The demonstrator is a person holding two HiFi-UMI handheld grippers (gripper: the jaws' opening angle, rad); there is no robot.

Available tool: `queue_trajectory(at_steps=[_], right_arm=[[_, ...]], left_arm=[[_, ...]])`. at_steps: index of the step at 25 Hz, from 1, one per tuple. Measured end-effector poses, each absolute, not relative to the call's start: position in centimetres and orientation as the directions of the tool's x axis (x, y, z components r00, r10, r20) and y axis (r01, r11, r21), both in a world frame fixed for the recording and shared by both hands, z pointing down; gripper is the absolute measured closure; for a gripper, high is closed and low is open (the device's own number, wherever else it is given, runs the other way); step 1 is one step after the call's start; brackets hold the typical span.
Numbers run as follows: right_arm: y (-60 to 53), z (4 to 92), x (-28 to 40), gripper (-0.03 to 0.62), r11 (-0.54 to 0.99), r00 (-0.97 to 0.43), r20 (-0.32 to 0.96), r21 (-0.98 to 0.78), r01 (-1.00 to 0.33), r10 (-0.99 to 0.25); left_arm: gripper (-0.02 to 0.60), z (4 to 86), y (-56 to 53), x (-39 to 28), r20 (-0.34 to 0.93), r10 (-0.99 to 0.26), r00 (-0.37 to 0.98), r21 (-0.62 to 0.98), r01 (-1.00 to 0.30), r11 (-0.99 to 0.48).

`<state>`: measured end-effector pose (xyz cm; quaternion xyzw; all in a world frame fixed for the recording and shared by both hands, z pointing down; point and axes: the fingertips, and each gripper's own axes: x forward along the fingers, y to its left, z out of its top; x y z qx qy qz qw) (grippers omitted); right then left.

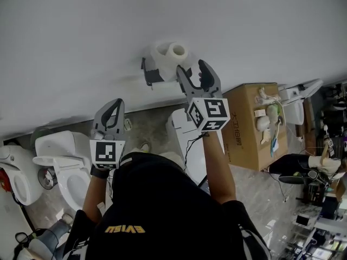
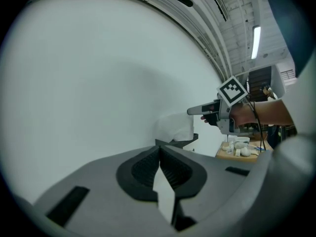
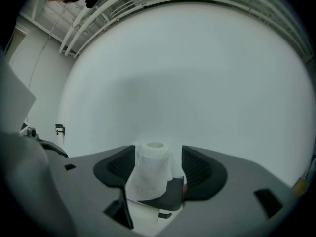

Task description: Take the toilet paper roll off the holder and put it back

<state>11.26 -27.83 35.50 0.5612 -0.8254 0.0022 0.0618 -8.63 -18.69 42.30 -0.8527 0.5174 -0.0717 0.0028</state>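
Two grippers noted. Left gripper (image 1: 115,105) shut, empty, left of the holder (image 1: 152,76). Right gripper (image 1: 193,67) half open, holding nothing, just short of the toilet paper roll (image 1: 170,53), which sits on the holder.

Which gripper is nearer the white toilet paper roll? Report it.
Right. The right gripper, fingers apart, is close beside the white toilet paper roll; the left gripper is farther back, on its left.

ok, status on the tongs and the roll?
Left tongs shut, empty. Right tongs open, lined up on the toilet paper roll, pads not pressing it. Roll standing upright on the holder. Nothing in the way.
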Motion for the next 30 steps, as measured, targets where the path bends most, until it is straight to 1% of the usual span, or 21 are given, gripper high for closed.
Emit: queue_trajectory(at_steps=[5,17,22,30], right_arm=[[-24.8,34.9,12.4,0.299,0.36,-0.352,0.106,0.069,-0.931,-0.93],[-19.2,36.0,17.8,0.311,0.227,-0.22,0.136,0.037,-0.973,-0.966],[-17.9,36.1,18.2,0.333,0.21,-0.203,0.138,0.034,-0.977,-0.969],[-17.3,35.6,18.4,0.347,0.195,-0.188,0.125,0.05,-0.98,-0.974]], left_arm=[[0.569,42.8,-19.0,-7.6,0.133,-0.868,0.479,-0.069,-0.869,-0.49],[0.569,42.8,-19.1,-3.3,0.142,-0.798,0.586,-0.098,-0.793,-0.601],[0.569,42.0,-18.8,-2.3,0.12,-0.783,0.611,-0.109,-0.776,-0.622],[0.569,42.3,-18.7,-1.8,0.133,-0.768,0.627,-0.111,-0.761,-0.64]])
